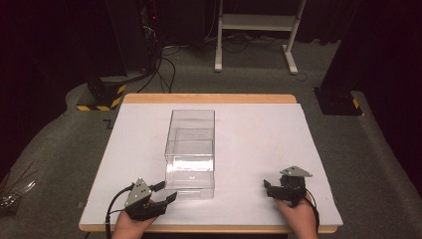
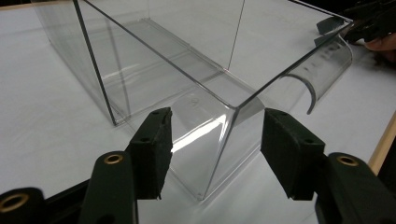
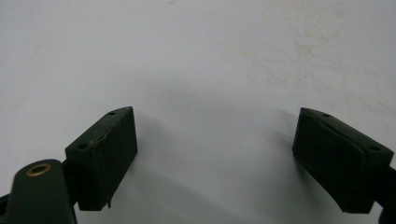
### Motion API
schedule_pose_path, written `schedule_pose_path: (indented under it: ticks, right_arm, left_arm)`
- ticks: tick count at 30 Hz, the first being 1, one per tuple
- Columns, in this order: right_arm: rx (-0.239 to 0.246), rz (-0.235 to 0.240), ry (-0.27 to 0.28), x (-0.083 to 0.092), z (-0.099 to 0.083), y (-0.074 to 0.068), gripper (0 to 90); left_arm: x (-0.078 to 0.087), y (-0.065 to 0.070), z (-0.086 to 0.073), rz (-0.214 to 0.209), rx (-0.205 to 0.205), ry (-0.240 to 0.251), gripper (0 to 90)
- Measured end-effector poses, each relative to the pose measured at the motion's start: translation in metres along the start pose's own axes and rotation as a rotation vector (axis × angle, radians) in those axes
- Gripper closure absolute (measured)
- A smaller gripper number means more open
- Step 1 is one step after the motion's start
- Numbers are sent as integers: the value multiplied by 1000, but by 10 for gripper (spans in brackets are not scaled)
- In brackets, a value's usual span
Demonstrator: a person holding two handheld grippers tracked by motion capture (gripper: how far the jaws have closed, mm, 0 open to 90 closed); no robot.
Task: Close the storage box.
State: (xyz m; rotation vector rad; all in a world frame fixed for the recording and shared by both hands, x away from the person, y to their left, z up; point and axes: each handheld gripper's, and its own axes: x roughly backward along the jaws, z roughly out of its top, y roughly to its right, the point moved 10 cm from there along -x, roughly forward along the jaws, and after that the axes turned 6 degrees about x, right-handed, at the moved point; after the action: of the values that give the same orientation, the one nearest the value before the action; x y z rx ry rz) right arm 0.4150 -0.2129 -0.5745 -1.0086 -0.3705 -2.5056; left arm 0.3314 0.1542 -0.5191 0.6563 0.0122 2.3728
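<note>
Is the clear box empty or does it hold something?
Empty: through the clear box walls, just the white table surface shows.

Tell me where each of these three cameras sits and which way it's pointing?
High view: fixed above the person's side, looking forward and down on the white table; both hands enter from below, holding the left gripper and right gripper.
Left gripper view: rides on the left gripper, looking along its open jaws at a near corner of the clear plastic box.
Right gripper view: rides on the right gripper, looking down at bare tabletop between open jaws.
Shared: the box shows in the high and left gripper views.
</note>
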Motion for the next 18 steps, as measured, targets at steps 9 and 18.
schedule_pose_path:
  ticks: [9,18]
  right_arm:
    - [0,0,0,0,0,0,138]
    - [0,0,0,0,0,0,138]
  left_arm:
    - [-1,-5,2,13,12,11,461]
    - [-5,-10,6,24,17,20,465]
